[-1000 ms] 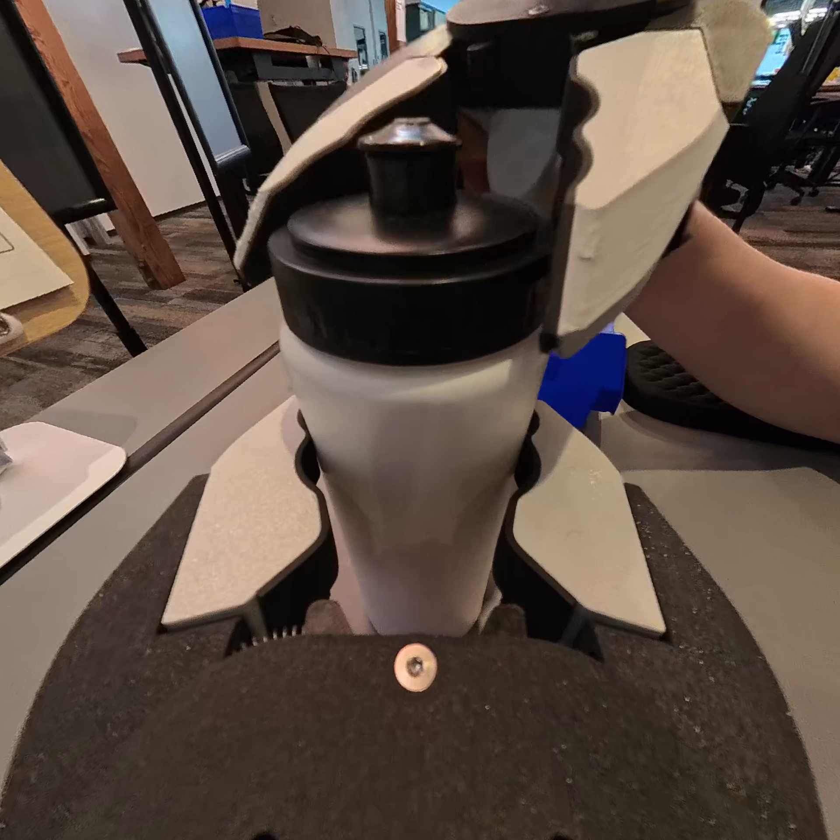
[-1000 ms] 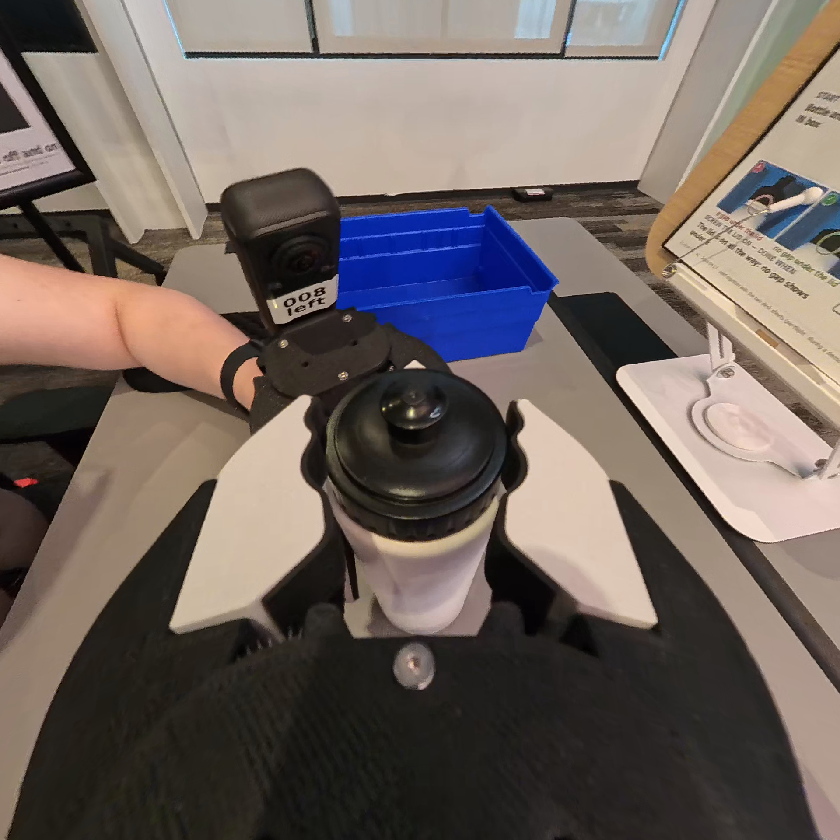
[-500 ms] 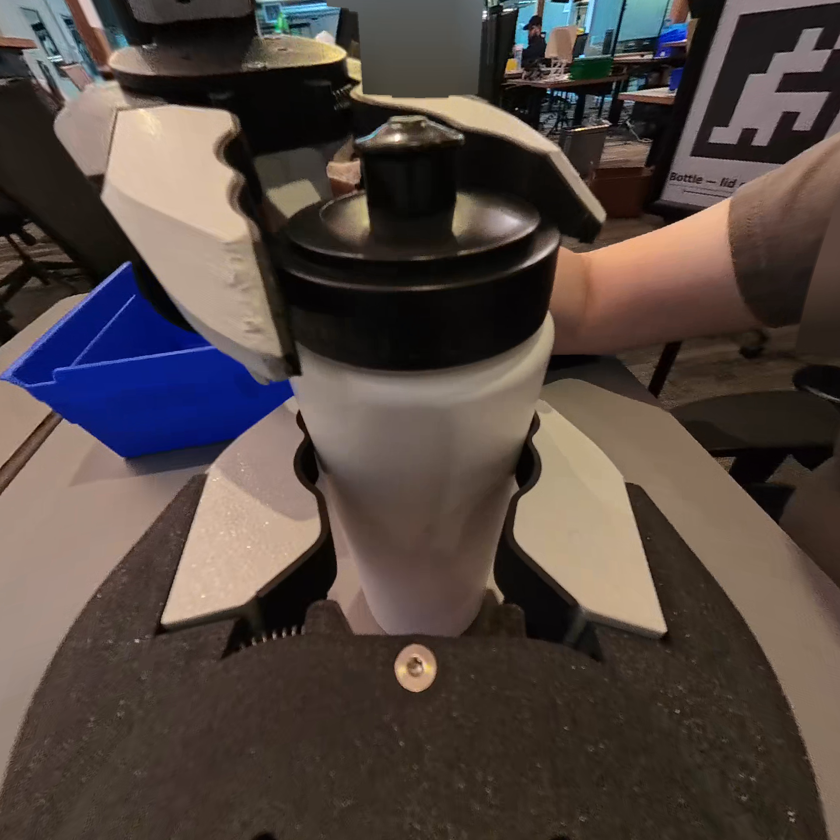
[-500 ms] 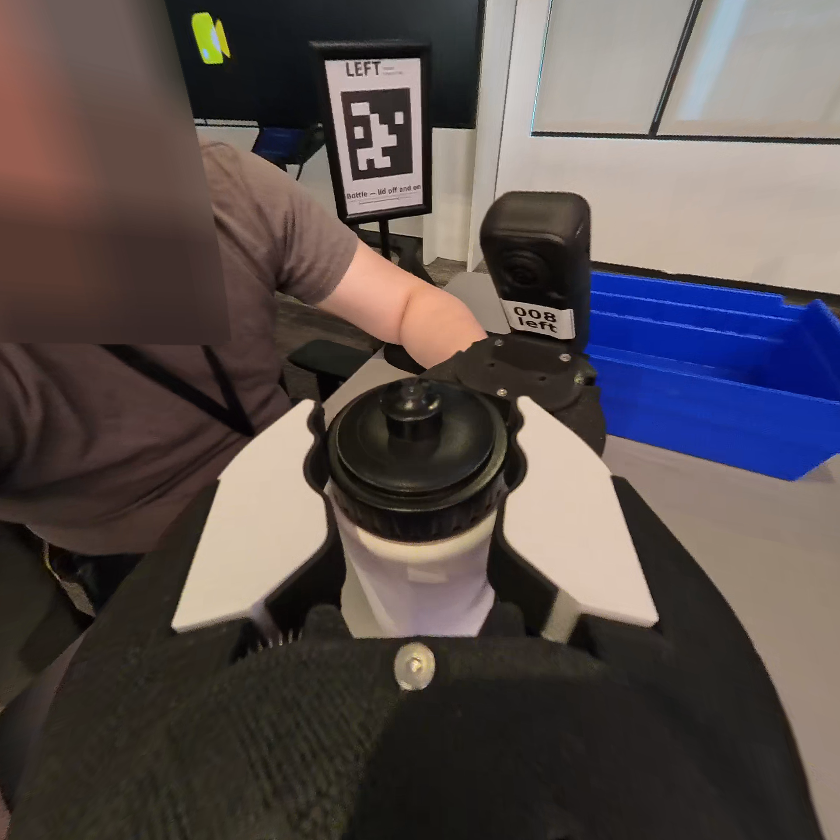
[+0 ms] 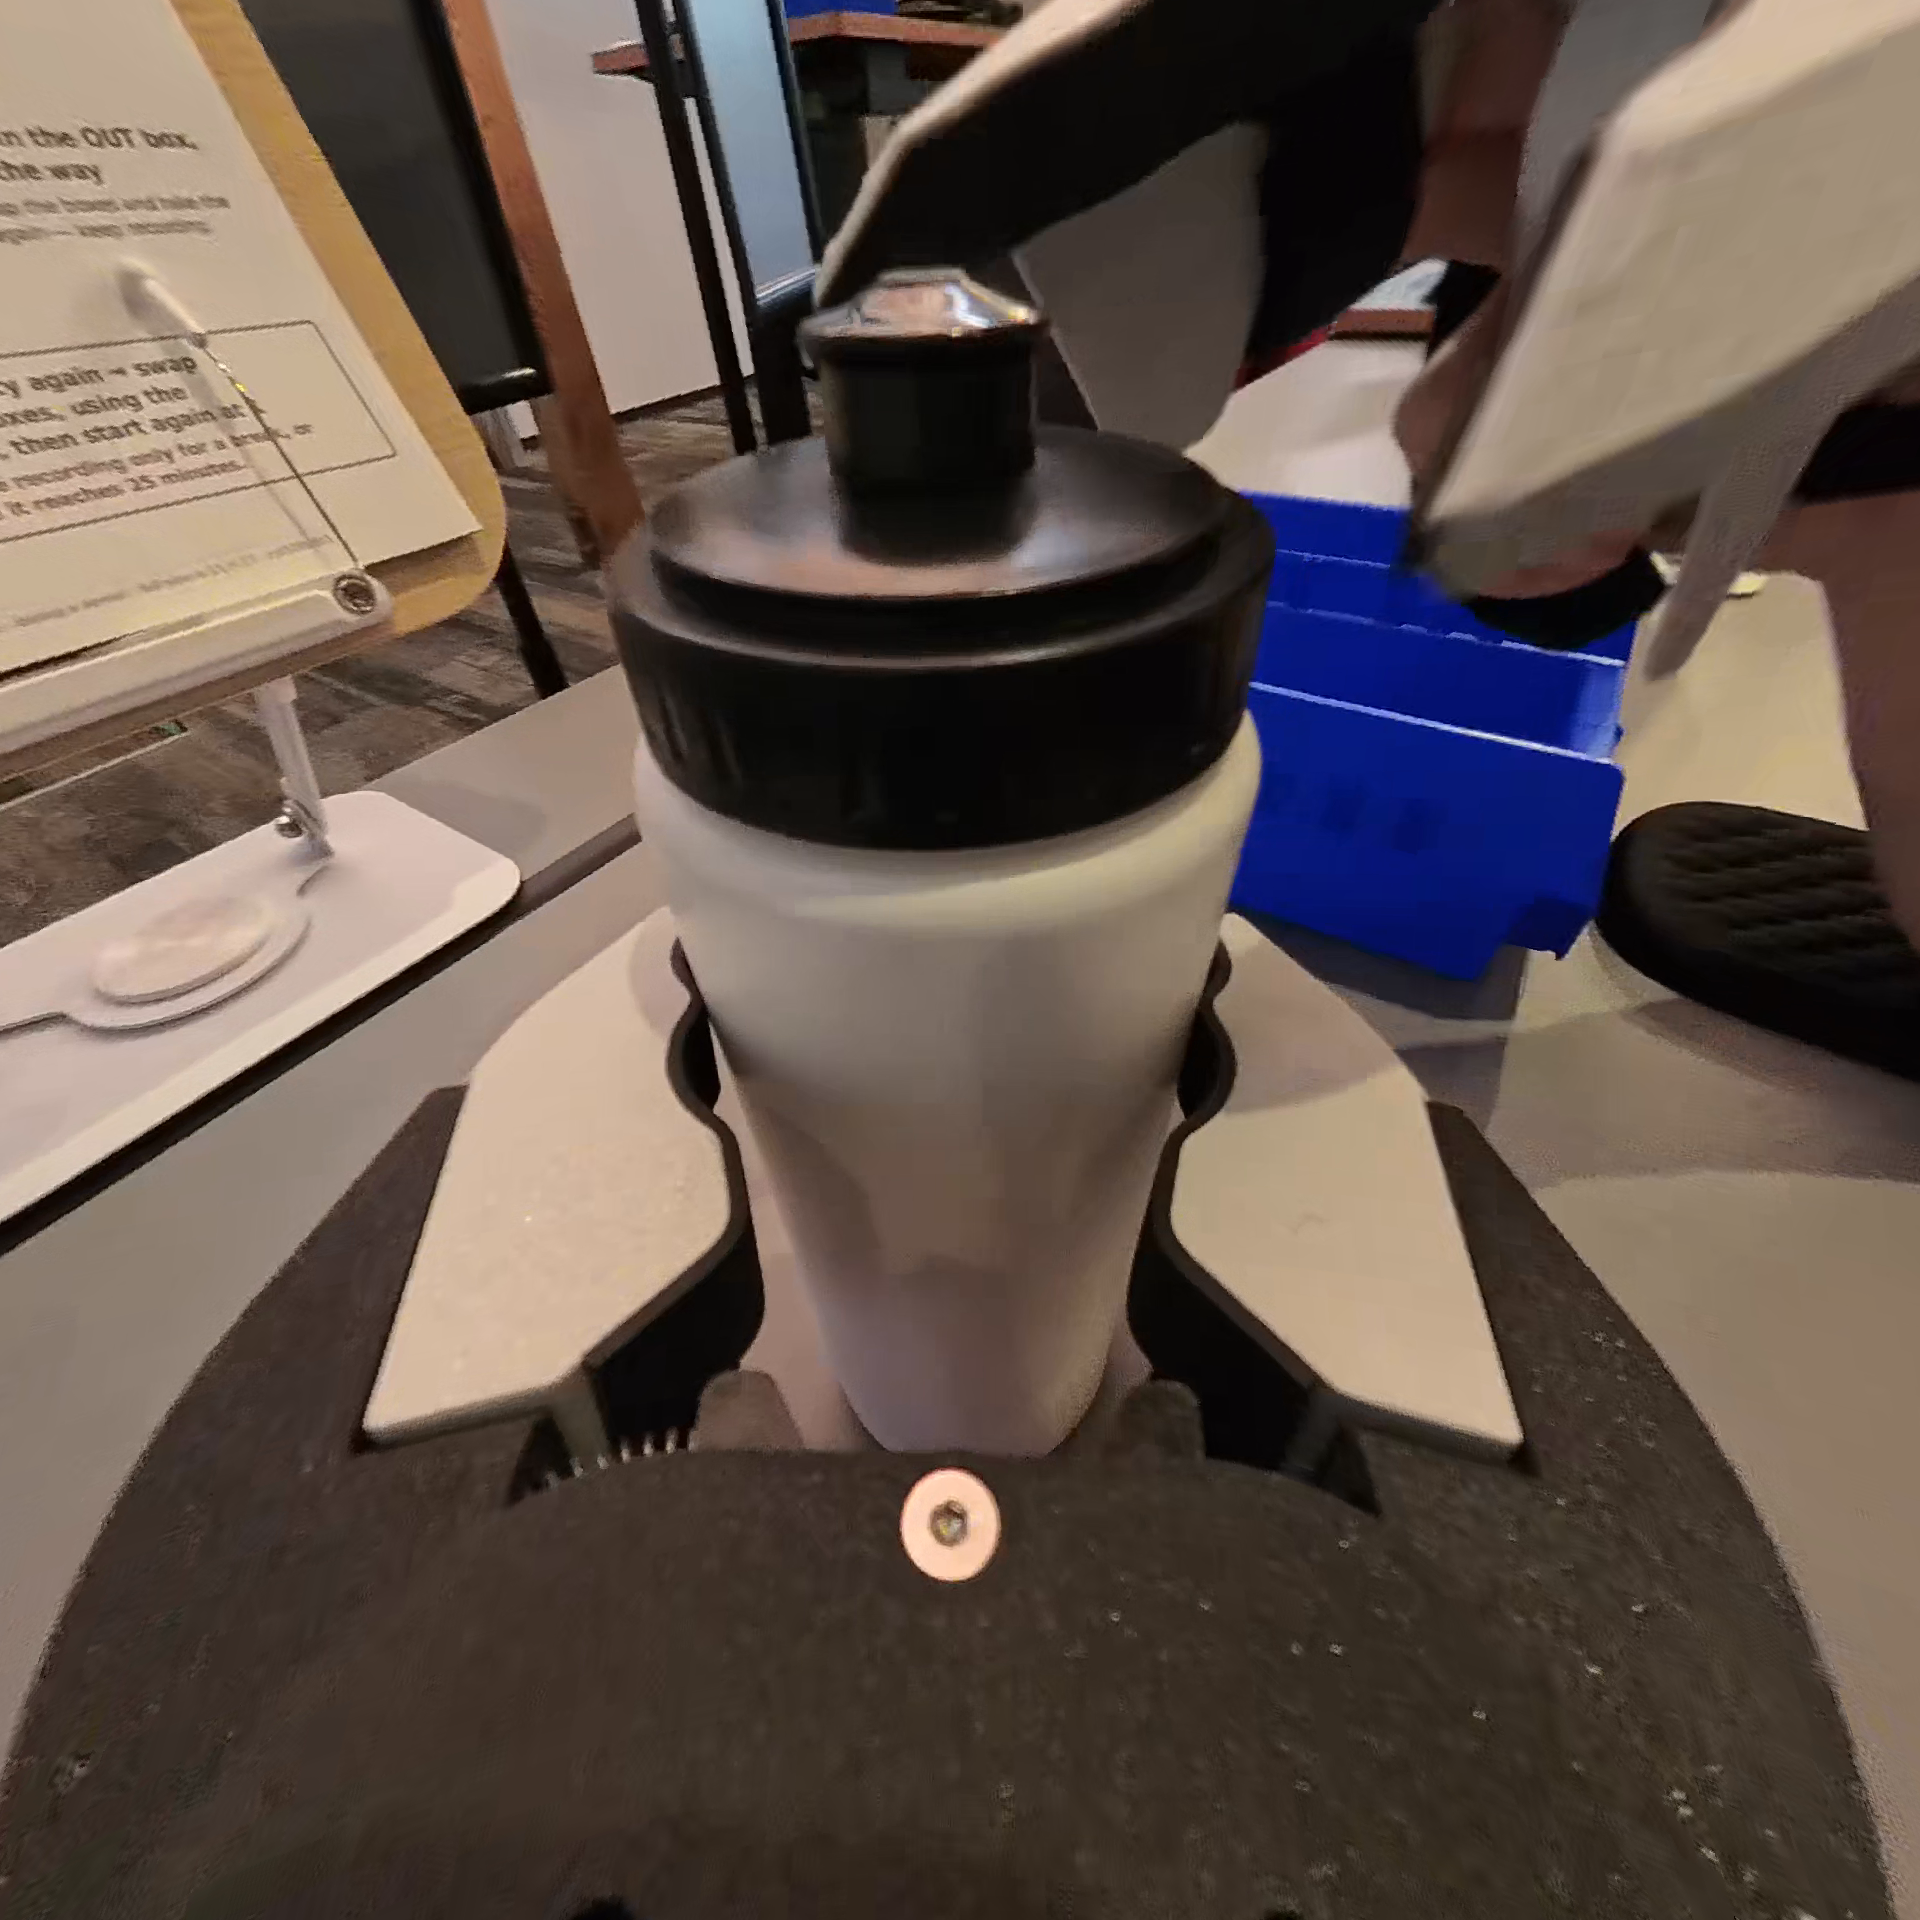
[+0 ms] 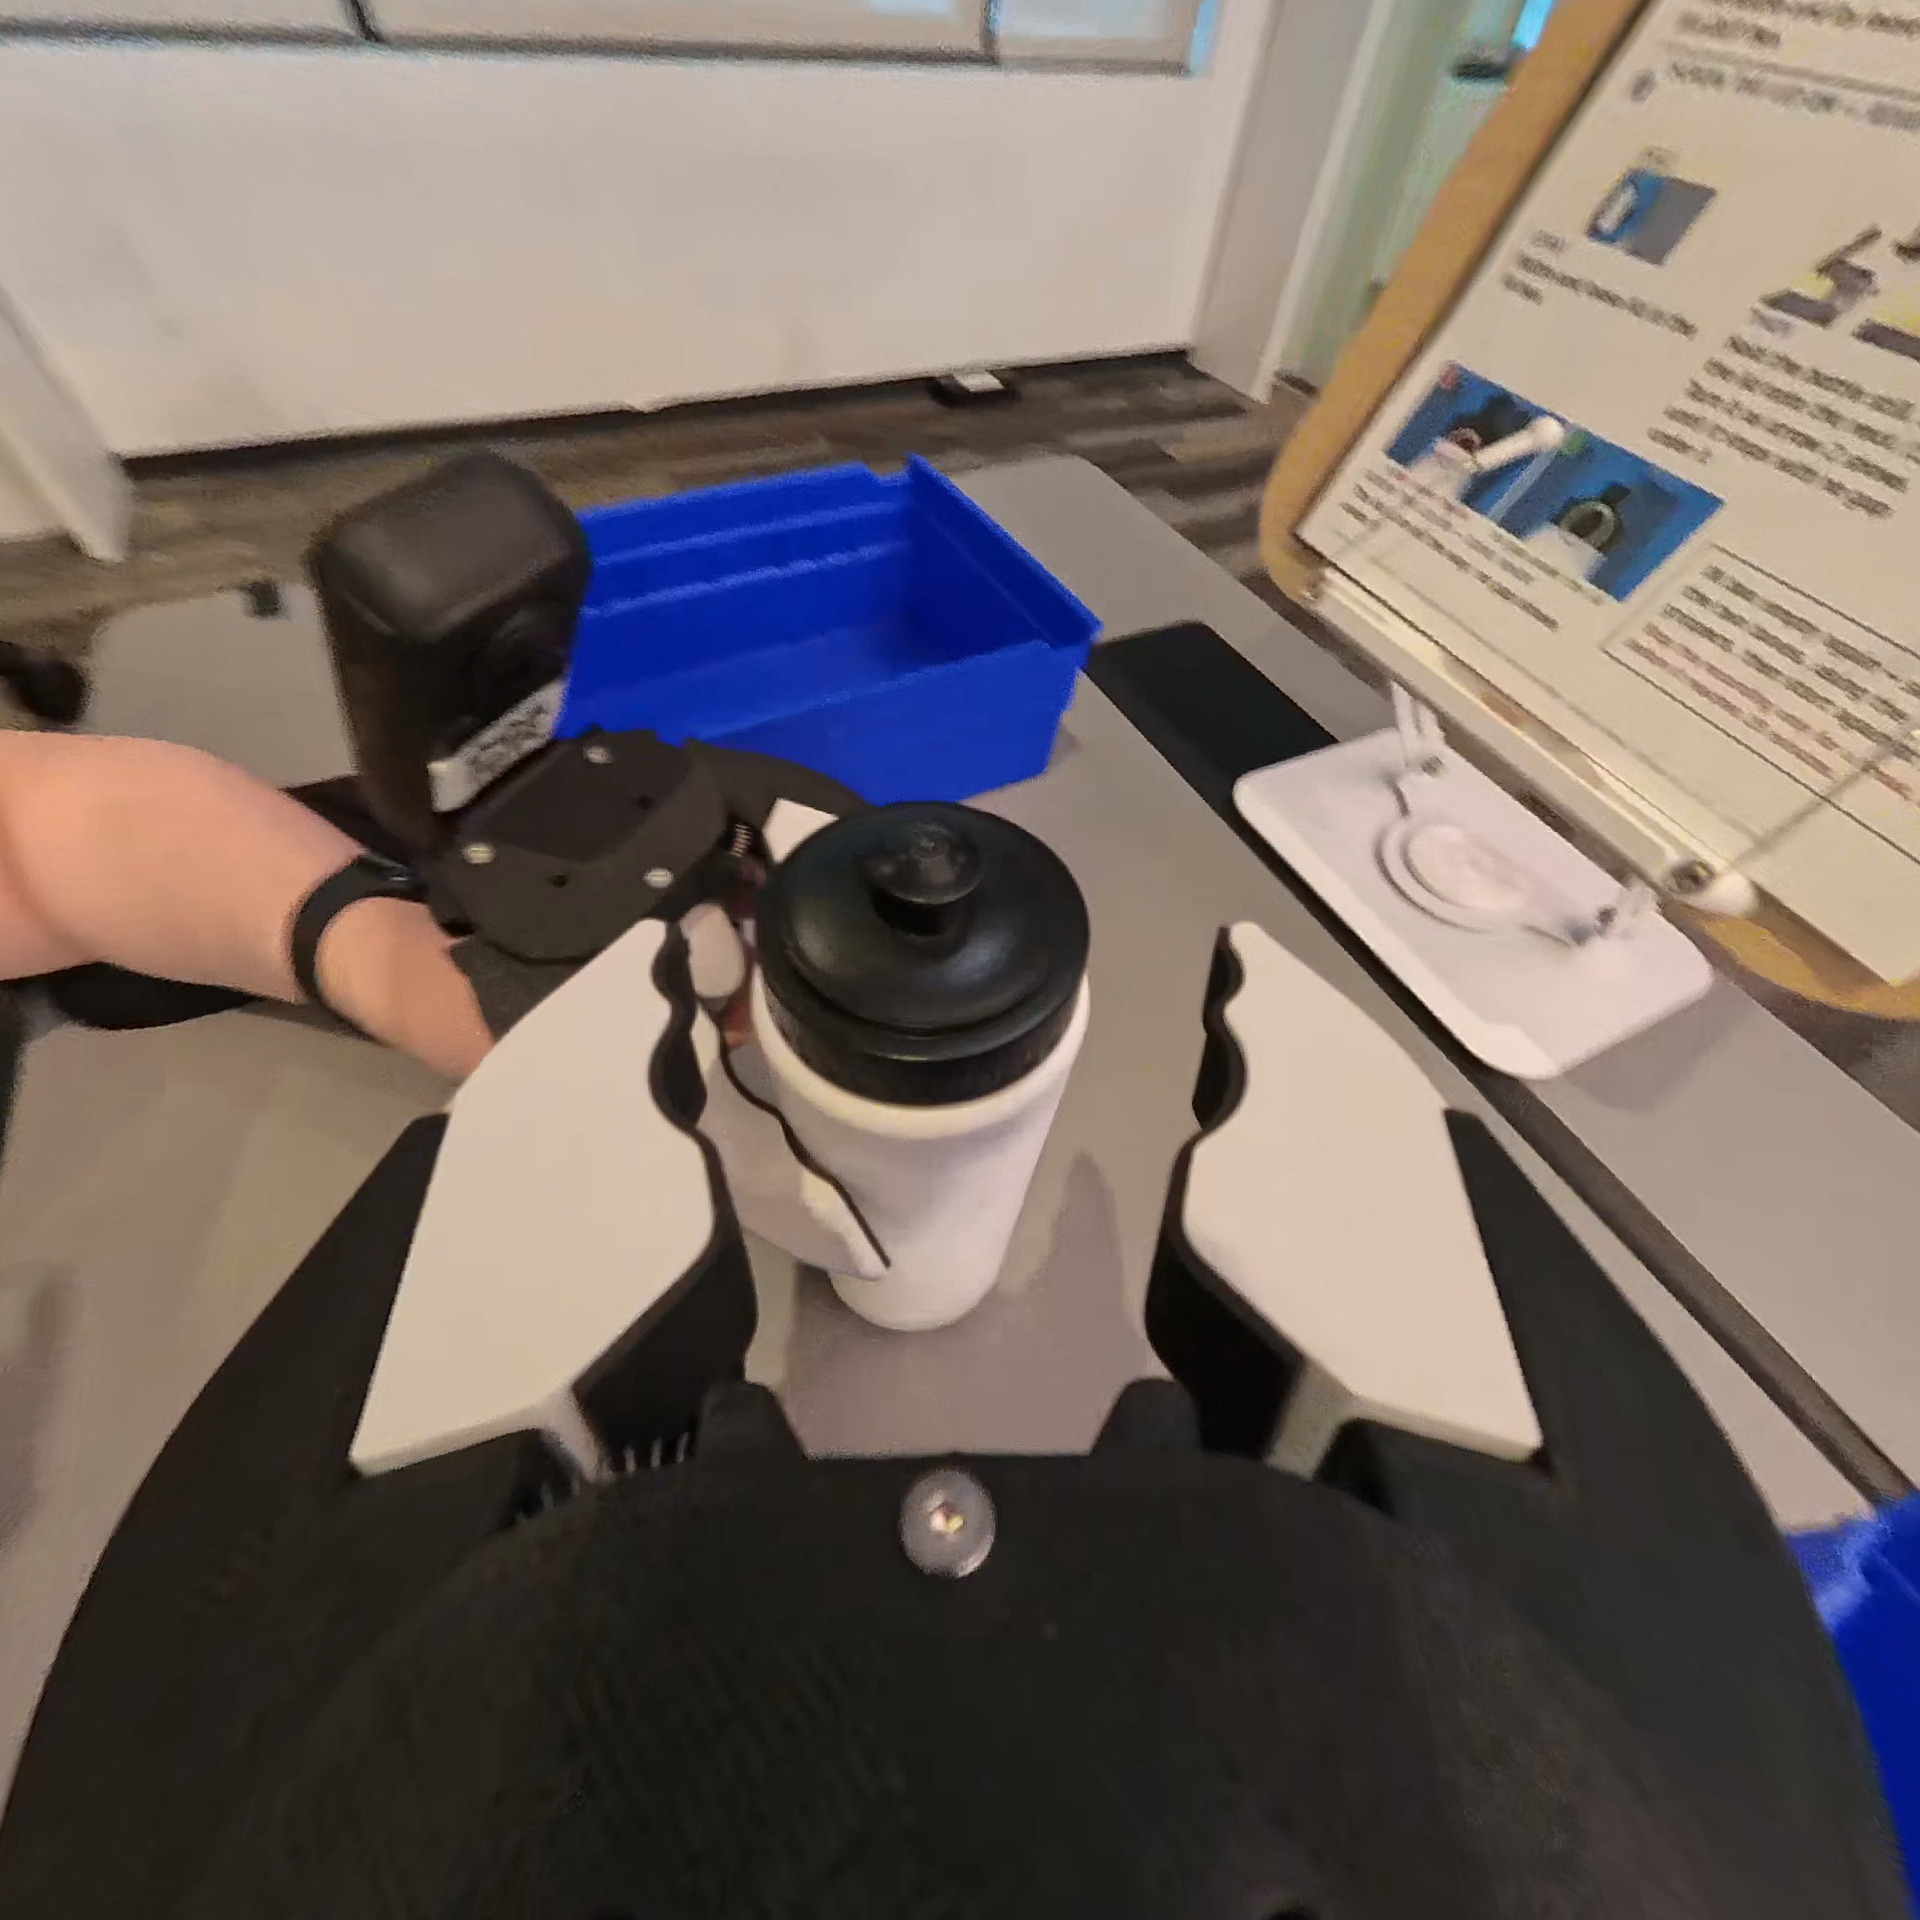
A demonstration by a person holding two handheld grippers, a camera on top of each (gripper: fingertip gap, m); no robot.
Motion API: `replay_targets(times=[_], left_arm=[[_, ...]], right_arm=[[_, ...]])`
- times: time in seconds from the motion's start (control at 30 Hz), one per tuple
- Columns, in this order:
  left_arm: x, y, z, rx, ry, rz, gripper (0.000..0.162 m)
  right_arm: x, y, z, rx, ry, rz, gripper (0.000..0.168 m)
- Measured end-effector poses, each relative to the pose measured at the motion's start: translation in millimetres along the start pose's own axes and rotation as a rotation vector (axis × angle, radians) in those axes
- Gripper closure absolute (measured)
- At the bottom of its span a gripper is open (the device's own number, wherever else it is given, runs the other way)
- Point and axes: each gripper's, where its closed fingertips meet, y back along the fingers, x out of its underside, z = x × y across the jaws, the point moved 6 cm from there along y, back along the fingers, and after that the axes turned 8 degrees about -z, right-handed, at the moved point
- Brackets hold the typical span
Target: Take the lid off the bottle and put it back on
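**Left Gripper Held the Capped Bottle While the Right Stood Spread Around the Lid**

A grey table (image 6: 1174, 582) filled both views. At its far end sat a blue bin (image 6: 831, 644), and along one edge stood a document stand (image 6: 1475, 935) with a white base, carrying a printed instruction sheet (image 6: 1683, 395) on a wooden board.

The white bottle (image 5: 956, 1091) stood upright on the table, near the blue bin (image 5: 1423, 790) but well apart from it. The left gripper (image 5: 951, 1060) was closed on the bottle's body, one grey finger pressed against each side below the shoulder. In the right wrist view the same left gripper (image 6: 727, 997) reached in from the side, its black camera housing tilted above it and a person's forearm (image 6: 187, 862) with a dark wristband behind it.

The right gripper (image 6: 940, 1049) was spread wide, its two fingers (image 6: 561, 1174) standing on either side of the bottle (image 6: 914, 1174) with clear gaps, touching neither the body nor the cap. From the left wrist view, the right gripper (image 5: 1143, 312) hung blurred above and behind the bottle top; one finger (image 5: 1039, 135) lay just over the spout, though contact could not be judged, and the other was off to the side.

The black lid (image 5: 935, 644) sat on the bottle's neck, level, with its ribbed skirt meeting the white shoulder. Its small black spout (image 5: 925, 384) rose from the centre, and in the right wrist view the lid (image 6: 925, 935) looked fully seated.
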Motion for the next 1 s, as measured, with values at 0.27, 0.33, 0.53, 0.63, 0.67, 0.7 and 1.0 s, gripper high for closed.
replay_targets(times=[0.27, 0.33, 0.53, 0.63, 0.67, 0.7, 1.0], left_arm=[[-0.8, 0.1, -6.7, 0.053, 0.004, 0.013, 0.074], [-1.0, 0.0, -10.1, 0.129, 0.016, 0.005, 0.075], [-1.6, 4.2, -40.3, 0.464, 0.048, -0.030, 0.076], [-2.1, 11.7, -62.8, 0.684, 0.064, -0.042, 0.076], [-2.1, 14.1, -69.3, 0.739, 0.069, -0.044, 0.076], [-2.2, 15.6, -73.9, 0.770, 0.069, -0.048, 0.075], [-2.5, 3.8, -44.3, 0.442, -0.003, -0.001, 0.076]], right_arm=[[7.3, -2.9, 9.3, -0.012, 0.000, 0.100, 0.099], [8.0, 2.6, 8.6, -0.101, 0.031, 0.114, 0.099], [14.6, 27.4, 13.6, -0.534, 0.085, 0.034, 0.099], [19.7, 38.1, 24.6, -0.782, 0.061, -0.044, 0.099], [21.1, 40.1, 27.8, -0.846, 0.047, -0.065, 0.099], [22.1, 41.1, 30.0, -0.889, 0.037, -0.079, 0.099], [11.4, 25.4, 10.1, -0.542, 0.075, -0.072, 0.079]])
